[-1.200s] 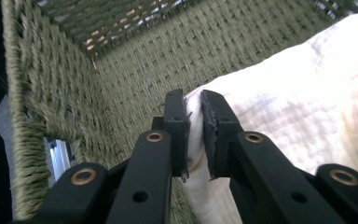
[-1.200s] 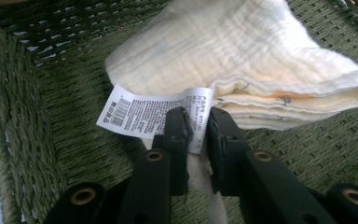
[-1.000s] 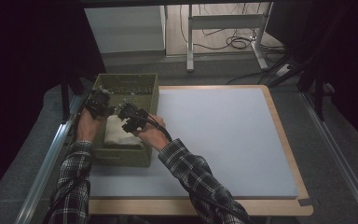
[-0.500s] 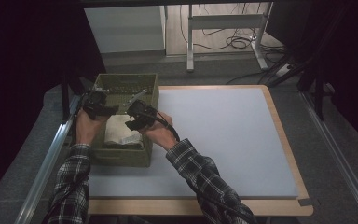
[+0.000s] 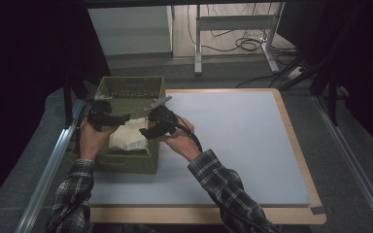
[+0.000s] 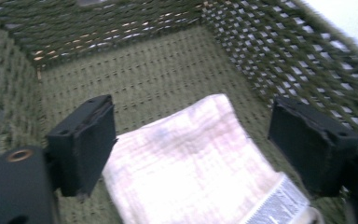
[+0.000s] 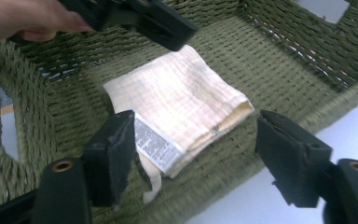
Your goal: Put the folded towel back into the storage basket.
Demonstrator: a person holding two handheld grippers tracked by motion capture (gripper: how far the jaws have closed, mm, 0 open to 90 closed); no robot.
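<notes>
Both claws have just opened & lifted off folded cream cloth. It lies flat in green woven basket on worktop; left claw & right claw wide, empty.

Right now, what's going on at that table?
A person with a gripper in each hand has a folded cream cloth lying flat on the floor of a green woven basket at the table's left edge. Both the left gripper and right gripper have just been opening; their jaws stand apart above the cloth, gripping nothing. The cloth's printed label faces up.
</notes>
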